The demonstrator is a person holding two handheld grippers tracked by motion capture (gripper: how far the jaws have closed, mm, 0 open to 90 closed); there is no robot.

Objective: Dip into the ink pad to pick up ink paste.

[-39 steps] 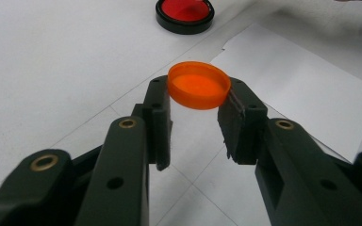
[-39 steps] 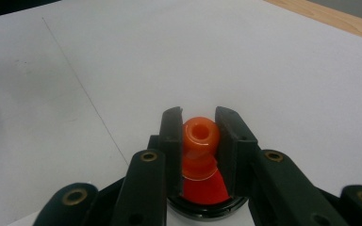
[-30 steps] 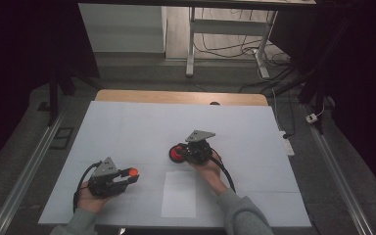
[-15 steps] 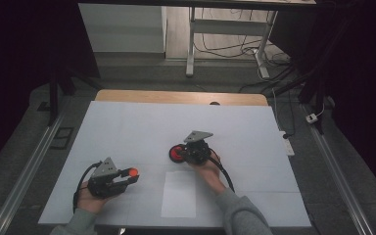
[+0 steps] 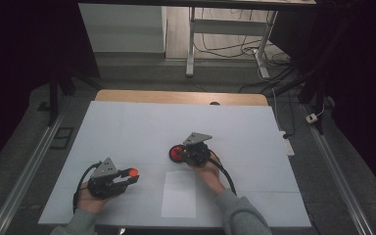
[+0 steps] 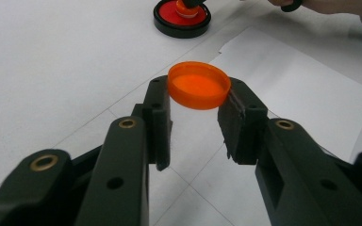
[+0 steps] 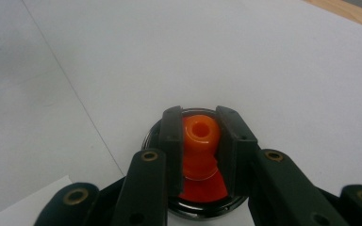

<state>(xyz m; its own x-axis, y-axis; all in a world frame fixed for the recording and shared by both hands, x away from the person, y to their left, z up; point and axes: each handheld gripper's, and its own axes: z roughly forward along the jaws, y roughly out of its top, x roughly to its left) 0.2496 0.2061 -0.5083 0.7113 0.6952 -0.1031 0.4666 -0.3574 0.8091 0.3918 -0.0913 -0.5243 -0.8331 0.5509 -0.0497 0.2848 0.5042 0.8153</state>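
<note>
Left gripper point(image 6: 195, 113) clamped on orange cap point(image 6: 199, 85), mid-frame. Right gripper point(image 7: 200, 146) clamped on spout point(image 7: 201, 133) over red dish point(image 6: 181, 18). Risk: thin rim grip, cap could slip, drop.

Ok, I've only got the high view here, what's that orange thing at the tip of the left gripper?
Observer: The left gripper holds an orange cap, a shallow round one with its open side up, pinched between the pads.
Operator: And the right one, is it just sitting on the red disc?
Observer: No. The right gripper is shut on an orange spout with a hole in its top, standing in the middle of the black-rimmed red disc.
Operator: Is the cap off the table?
Observer: In the left gripper view it looks clear of the white table, with the sheet of paper beyond it.
</note>
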